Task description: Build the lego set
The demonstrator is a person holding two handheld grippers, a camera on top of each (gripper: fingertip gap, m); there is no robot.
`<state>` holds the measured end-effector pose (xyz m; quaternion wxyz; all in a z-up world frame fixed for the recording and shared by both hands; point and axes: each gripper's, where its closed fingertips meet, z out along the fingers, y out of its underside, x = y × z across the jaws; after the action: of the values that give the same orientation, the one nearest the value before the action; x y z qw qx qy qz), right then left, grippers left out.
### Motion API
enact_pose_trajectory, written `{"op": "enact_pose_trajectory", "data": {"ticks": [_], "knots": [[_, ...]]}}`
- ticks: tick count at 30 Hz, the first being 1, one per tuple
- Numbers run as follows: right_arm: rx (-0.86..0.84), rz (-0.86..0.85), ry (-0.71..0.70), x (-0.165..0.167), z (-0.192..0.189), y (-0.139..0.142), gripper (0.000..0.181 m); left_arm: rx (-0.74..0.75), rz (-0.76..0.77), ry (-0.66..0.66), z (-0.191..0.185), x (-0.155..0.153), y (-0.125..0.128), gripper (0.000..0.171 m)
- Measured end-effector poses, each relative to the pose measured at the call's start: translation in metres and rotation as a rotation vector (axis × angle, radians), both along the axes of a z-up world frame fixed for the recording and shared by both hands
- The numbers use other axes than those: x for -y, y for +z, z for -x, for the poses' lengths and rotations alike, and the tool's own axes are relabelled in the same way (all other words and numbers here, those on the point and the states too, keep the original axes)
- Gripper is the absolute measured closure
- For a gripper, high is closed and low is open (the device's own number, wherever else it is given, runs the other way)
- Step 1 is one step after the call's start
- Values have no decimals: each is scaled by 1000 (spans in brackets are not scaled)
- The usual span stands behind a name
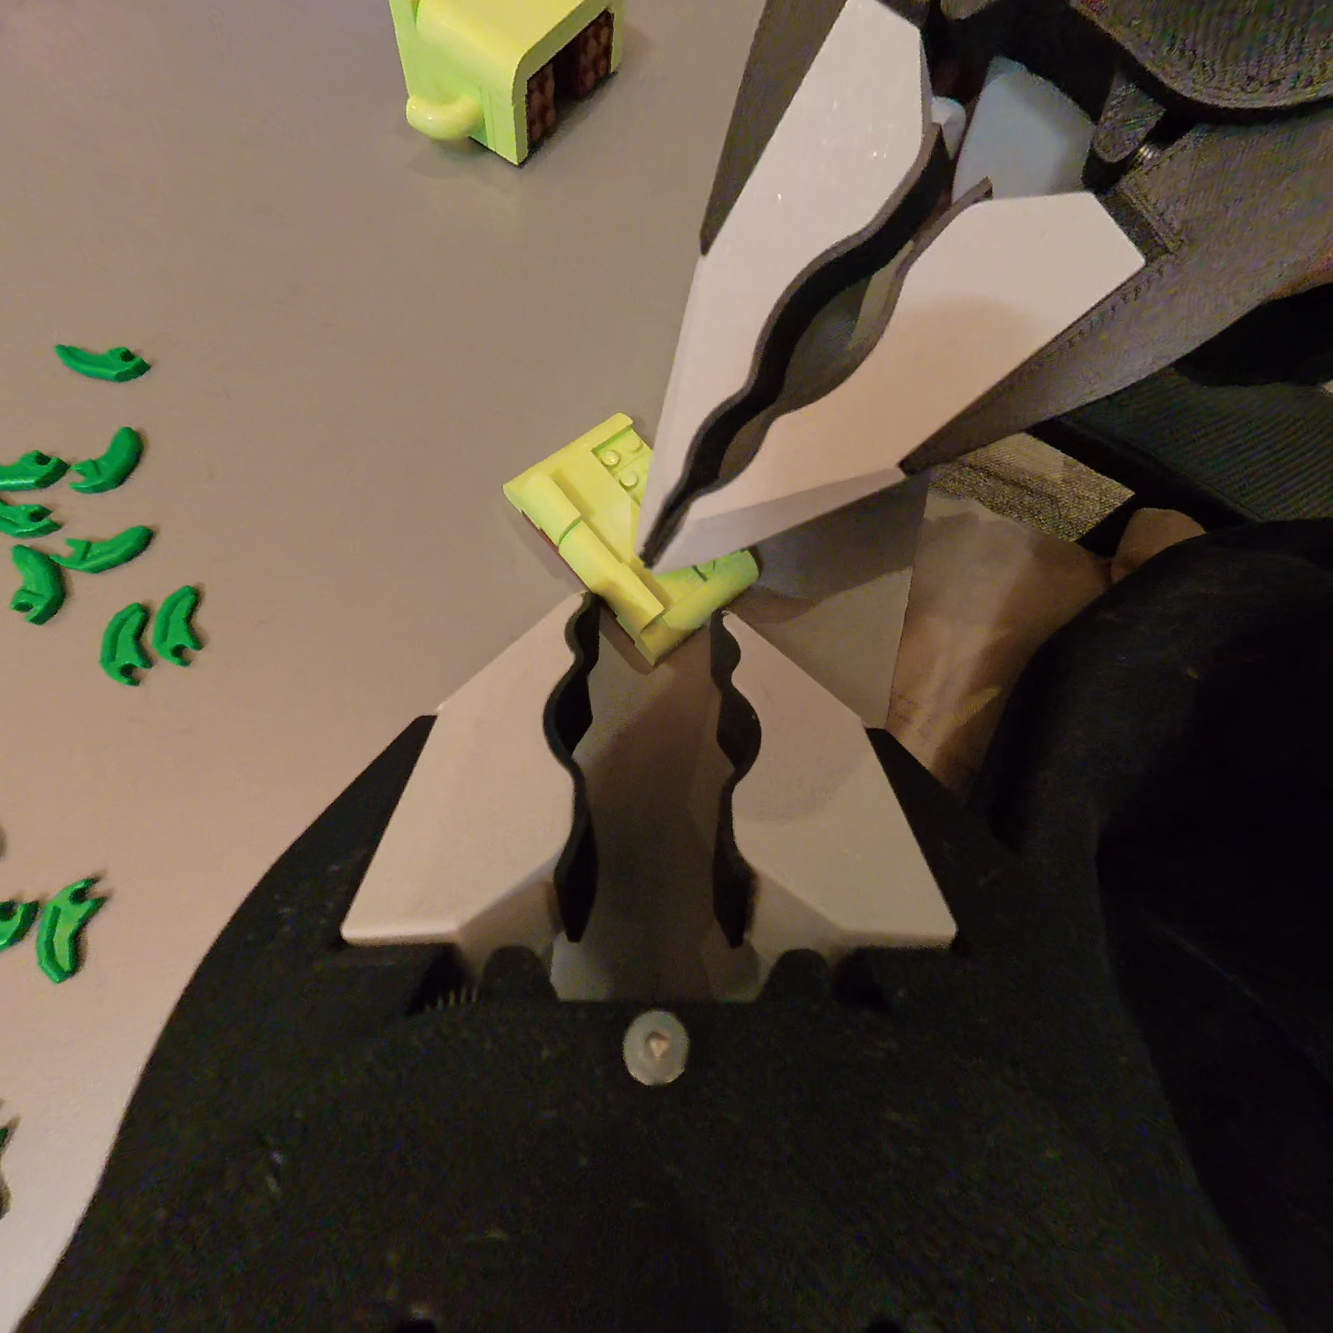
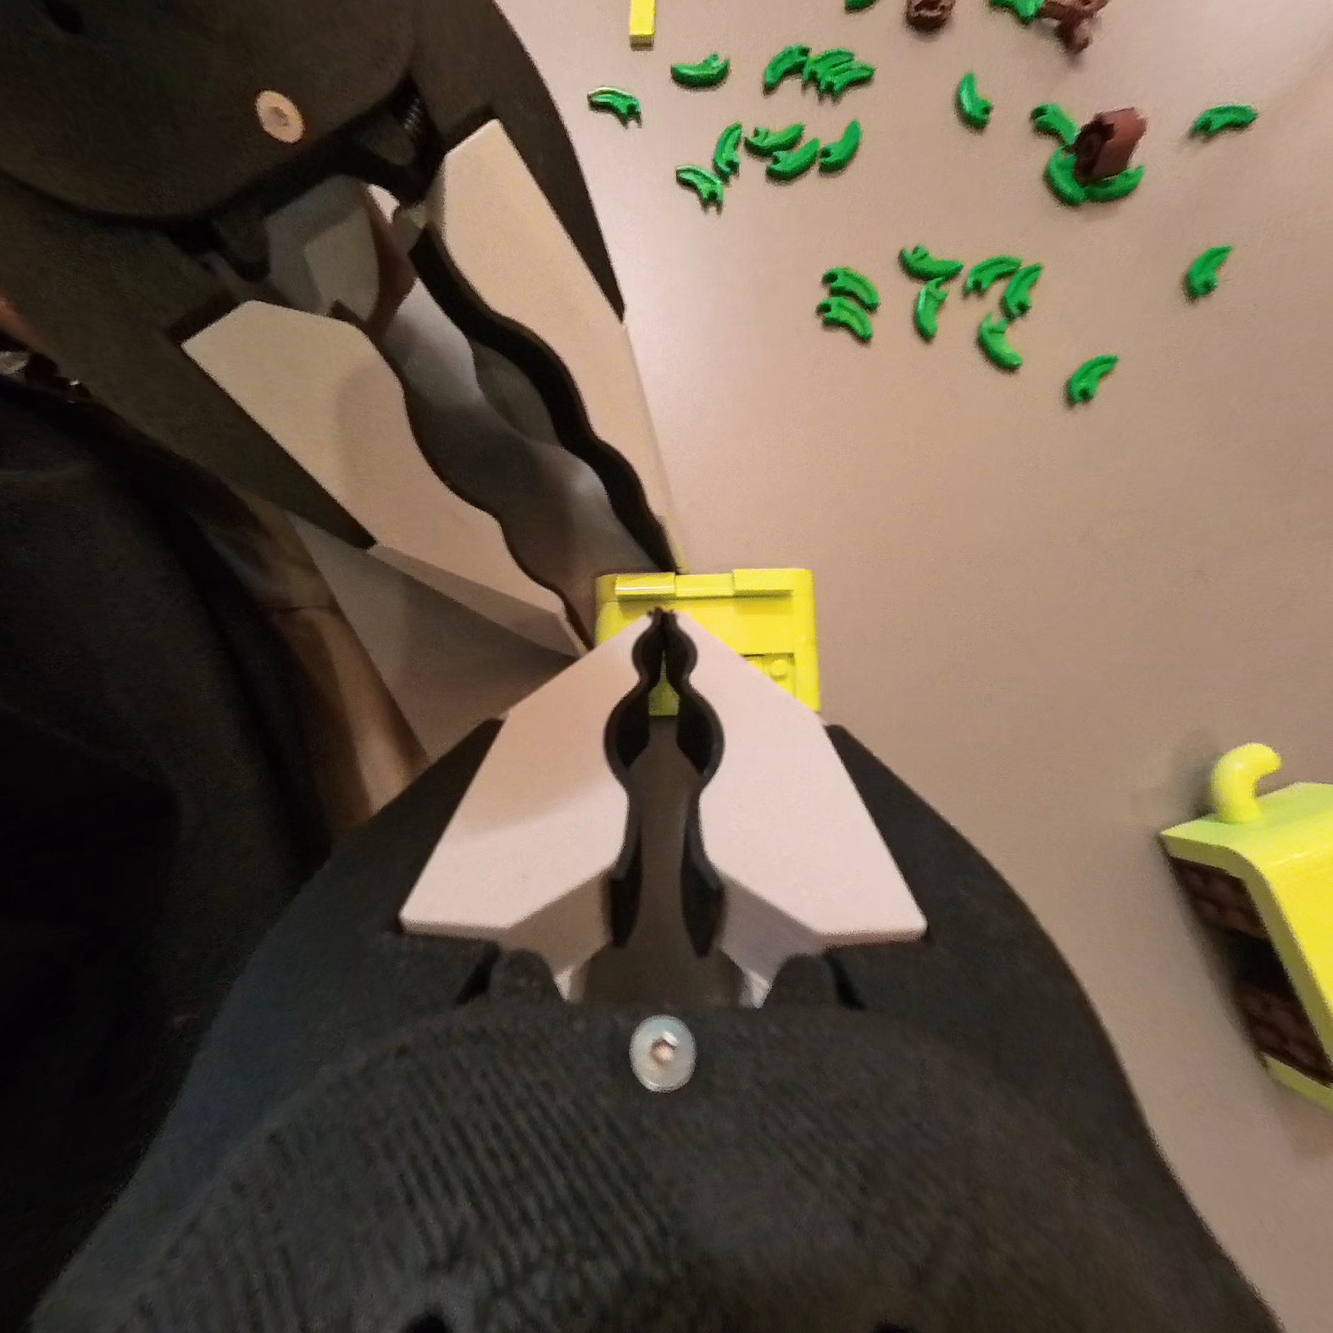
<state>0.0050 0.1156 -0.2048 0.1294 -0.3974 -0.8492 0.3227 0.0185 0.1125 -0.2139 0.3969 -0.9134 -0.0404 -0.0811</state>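
Left tool [image 1: 653,609] and right tool [image 2: 663,613]: black textured printed bodies, pale grey wedge fingers [image 1: 498,793] with wavy black pads, one silver screw [image 1: 655,1046] behind each.

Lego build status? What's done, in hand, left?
Done: one lime block with brown inside stands assembled on the table. In hand: left gripper clamps a lime piece; right gripper, shut, presses on it. Left: many green leaf pieces lie loose.
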Motion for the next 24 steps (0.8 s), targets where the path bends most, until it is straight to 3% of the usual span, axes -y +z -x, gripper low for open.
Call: {"op": "enact_pose_trajectory", "data": {"ticks": [5, 18, 24], "knots": [[-78, -37, -104, -23, 17, 1, 177, 18, -2, 4, 1, 0, 0, 145], [-35, 63, -166, -26, 21, 1, 174, 42, -6, 8, 1, 0, 1, 146], [13, 261, -232, -30, 4, 15, 165, -18, 4, 16, 2, 0, 0, 147]]}}
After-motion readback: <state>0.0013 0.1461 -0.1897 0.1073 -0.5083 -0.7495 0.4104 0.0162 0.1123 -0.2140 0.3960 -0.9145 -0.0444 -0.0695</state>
